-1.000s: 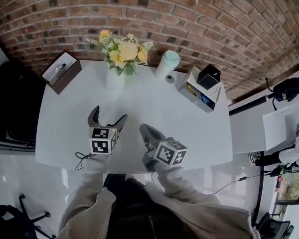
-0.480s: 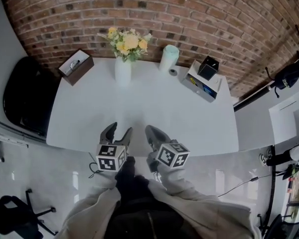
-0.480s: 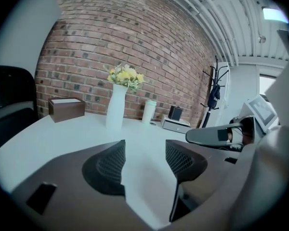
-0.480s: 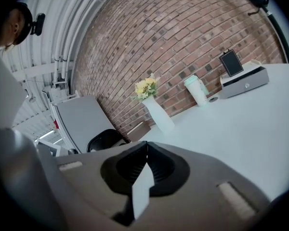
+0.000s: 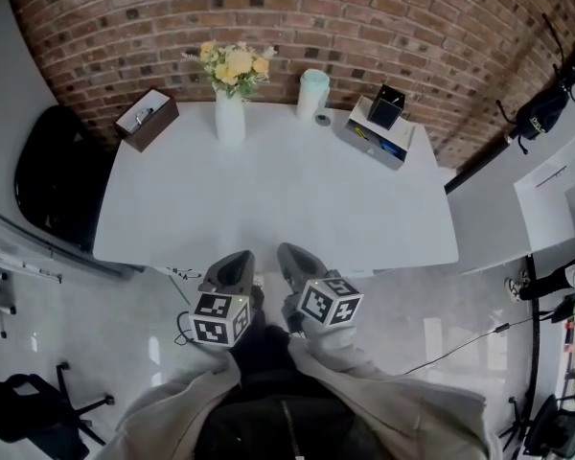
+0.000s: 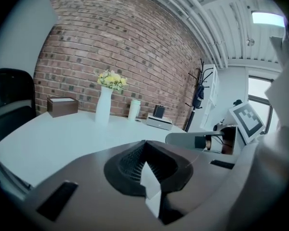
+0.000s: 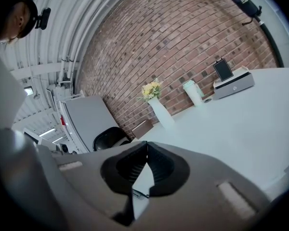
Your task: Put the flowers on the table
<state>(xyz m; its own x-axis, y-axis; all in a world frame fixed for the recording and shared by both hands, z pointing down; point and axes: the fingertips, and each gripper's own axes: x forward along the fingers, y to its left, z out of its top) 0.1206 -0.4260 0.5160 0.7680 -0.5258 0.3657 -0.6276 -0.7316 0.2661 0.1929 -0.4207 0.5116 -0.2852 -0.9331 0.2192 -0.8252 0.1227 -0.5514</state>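
Yellow flowers (image 5: 235, 63) stand upright in a white vase (image 5: 229, 118) at the far edge of the white table (image 5: 268, 199), close to the brick wall. Both gripper views show the flowers (image 6: 111, 80) (image 7: 151, 89) far ahead, across the tabletop. My left gripper (image 5: 235, 258) hovers at the table's near edge; its jaws have just been closing and now meet with nothing between them (image 6: 144, 142). Beside it, my right gripper (image 5: 289, 254) is shut and empty too (image 7: 146, 143). Neither touches the vase.
A brown tissue box (image 5: 146, 119) sits at the table's back left. A pale cylinder (image 5: 312, 92), a small tape roll (image 5: 323, 119) and a grey box with a black holder (image 5: 379, 132) stand at the back right. A black chair (image 5: 53, 175) is left of the table.
Both grippers have drawn back from over the table to its near edge. The left jaws went from wide open to shut. The vase stayed in place.
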